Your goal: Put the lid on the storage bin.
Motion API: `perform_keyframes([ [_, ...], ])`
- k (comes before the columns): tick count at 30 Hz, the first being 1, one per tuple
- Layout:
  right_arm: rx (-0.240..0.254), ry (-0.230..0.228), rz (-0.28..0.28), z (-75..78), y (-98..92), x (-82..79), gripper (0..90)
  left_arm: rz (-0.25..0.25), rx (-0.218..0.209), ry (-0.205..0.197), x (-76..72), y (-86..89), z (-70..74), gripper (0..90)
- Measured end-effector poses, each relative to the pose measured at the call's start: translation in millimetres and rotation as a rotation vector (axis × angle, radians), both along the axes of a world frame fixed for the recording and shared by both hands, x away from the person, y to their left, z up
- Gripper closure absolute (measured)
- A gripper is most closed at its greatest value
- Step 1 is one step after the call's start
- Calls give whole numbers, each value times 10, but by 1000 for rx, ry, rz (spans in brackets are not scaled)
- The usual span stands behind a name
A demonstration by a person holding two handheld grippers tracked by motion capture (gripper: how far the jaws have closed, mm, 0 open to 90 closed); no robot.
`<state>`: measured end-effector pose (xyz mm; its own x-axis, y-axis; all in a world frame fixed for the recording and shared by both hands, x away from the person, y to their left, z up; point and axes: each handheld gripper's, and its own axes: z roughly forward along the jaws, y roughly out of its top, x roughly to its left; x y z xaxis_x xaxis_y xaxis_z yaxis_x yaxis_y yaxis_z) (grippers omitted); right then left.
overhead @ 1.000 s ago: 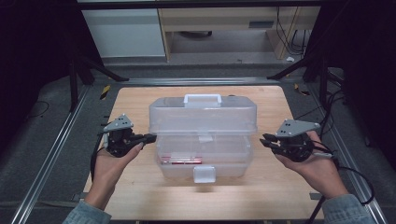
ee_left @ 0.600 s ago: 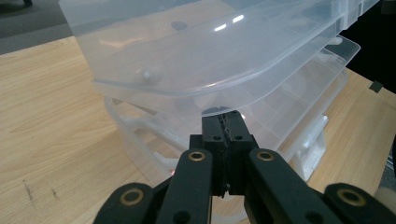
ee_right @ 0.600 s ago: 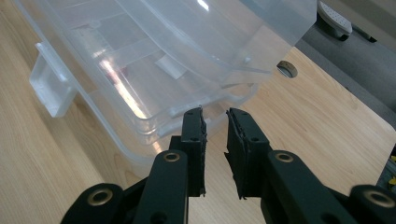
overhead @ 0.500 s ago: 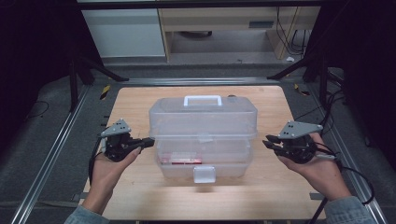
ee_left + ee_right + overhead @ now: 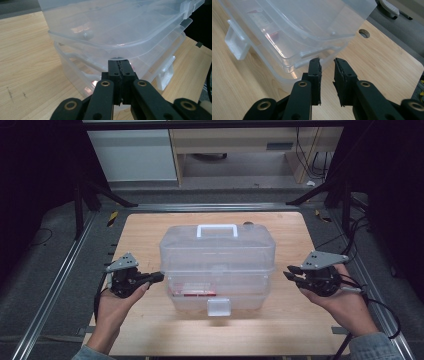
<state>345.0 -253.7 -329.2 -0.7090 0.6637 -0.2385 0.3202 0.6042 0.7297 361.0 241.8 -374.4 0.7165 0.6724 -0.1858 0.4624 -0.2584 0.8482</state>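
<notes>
Two grippers flanking the clear plastic storage box [image 5: 217,265] mid-table, left gripper [image 5: 155,277] clenched empty with its tip at the box's left wall, right gripper [image 5: 291,272] slightly parted just off the right side, seemingly poised to steady or lift it.

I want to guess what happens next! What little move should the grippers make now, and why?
Probably the right gripper should ease in toward the clear plastic box. Its jaws stand slightly apart with nothing between them, just short of the box's side, while the shut left gripper is already at the opposite side.
</notes>
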Motion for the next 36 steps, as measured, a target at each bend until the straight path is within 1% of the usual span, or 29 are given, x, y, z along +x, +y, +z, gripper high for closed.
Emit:
perform_keyframes([
  [7, 1, 6, -4, -21, -14, -4, 751, -5, 11, 7, -46, 5, -67, 894],
  [14, 2, 11, -3, -60, -10, -7, 749, -4, 8, 15, -74, 25, -133, 894],
  [22, 2, 17, -7, -77, -26, -11, 744, -7, 16, 24, -111, 19, -195, 894],
  [27, -1, 20, -9, -93, -42, -15, 740, -6, 27, 32, -137, 28, -241, 892],
  [31, 1, 24, -12, -102, -56, -22, 736, -1, 50, 42, -174, 66, -295, 886],
  [32, 0, 24, -13, -106, -61, -21, 731, 2, 49, 40, -181, 75, -309, 882],
  [33, 1, 26, -15, -108, -63, -21, 726, 8, 33, 41, -189, 95, -325, 876],
  [34, 1, 28, -17, -112, -65, -20, 721, 14, 27, 45, -198, 113, -337, 874],
  [36, 1, 29, -20, -121, -68, -19, 718, 25, 30, 45, -205, 145, -359, 865],
])
